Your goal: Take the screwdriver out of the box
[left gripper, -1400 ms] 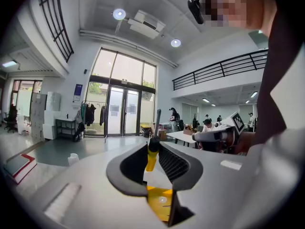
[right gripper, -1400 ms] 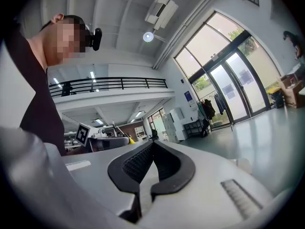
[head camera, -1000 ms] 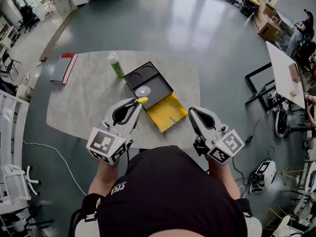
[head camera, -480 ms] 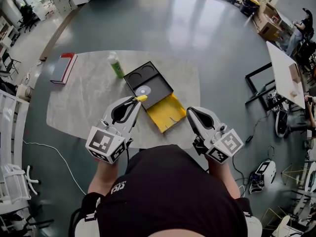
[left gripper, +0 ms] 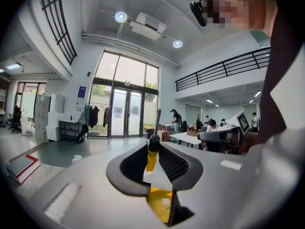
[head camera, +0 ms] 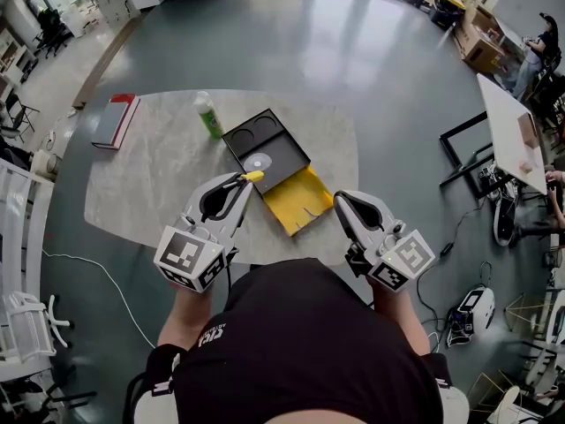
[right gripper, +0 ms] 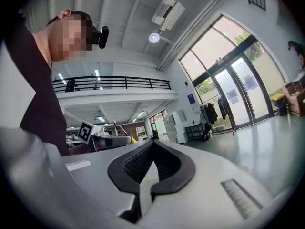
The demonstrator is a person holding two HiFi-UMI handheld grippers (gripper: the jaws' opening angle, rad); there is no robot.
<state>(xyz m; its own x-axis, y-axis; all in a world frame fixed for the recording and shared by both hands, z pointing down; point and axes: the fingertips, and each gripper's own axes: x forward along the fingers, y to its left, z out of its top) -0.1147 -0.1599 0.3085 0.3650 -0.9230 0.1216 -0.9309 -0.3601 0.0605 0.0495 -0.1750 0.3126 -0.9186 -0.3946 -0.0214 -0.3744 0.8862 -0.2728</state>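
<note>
Screwdriver (left gripper: 151, 152), yellow-handled with a grey shaft, is pinched upright between the jaws of the left gripper (head camera: 244, 183), out of the box (head camera: 281, 141). It is held above the table (head camera: 150, 179), seemingly just beside the near left edge of the black box, though the gap is hard to judge from above. A yellow tray (head camera: 300, 203) is joined to the box's near side. The right gripper (head camera: 339, 200) is held right of the tray, jaws pressed together on nothing. A green bottle (head camera: 207, 116) and a red book (head camera: 113, 120) are seen farther back.
</note>
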